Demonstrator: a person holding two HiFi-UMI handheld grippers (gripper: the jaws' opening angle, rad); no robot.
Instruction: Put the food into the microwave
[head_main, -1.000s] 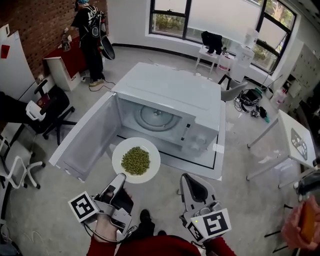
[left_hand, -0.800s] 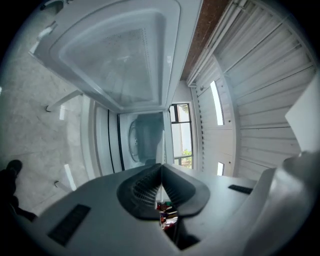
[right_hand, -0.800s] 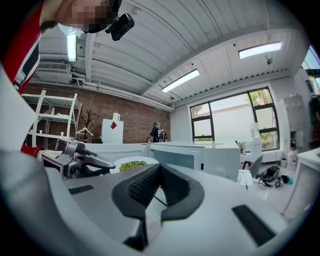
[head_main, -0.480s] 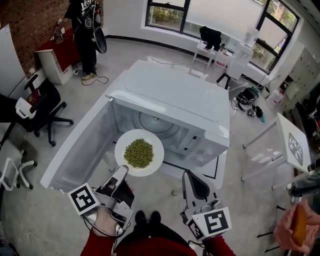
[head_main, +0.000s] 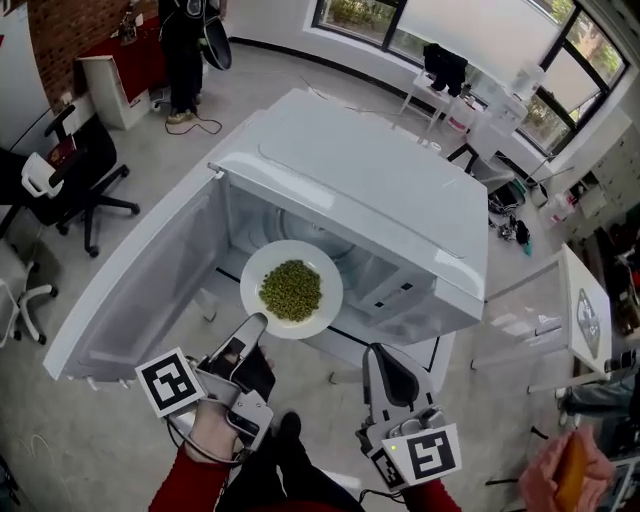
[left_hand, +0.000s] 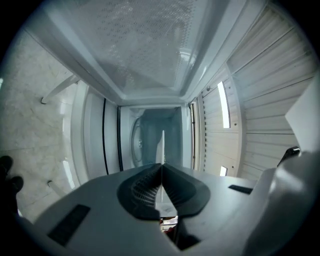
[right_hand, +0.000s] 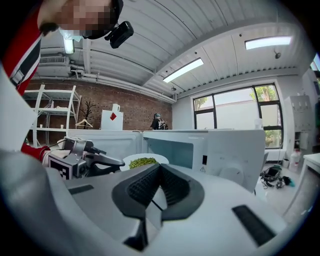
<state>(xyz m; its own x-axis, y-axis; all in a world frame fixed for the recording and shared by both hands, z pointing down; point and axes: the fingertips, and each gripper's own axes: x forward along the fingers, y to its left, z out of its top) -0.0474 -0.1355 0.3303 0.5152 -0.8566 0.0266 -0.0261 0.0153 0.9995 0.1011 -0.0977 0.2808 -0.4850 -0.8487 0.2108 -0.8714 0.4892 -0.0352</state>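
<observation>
Now my left gripper (head_main: 254, 323) pinches the near rim of the plate (head_main: 326, 304), so the peas (head_main: 291, 290) sit just ahead of its jaws at the mouth of the microwave (head_main: 360, 190), cavity straight beyond, while my right gripper (head_main: 373, 355), jaws together and empty, hangs further behind.

Plate rim pinched in the left gripper (left_hand: 161, 172), open microwave (left_hand: 172, 125) ahead
The jaws meet on the white plate (left_hand: 163, 145), seen edge-on as a thin sliver. Beyond it, the cavity's round turntable (left_hand: 135, 146); the perforated door (left_hand: 145, 40) fills the top.
</observation>
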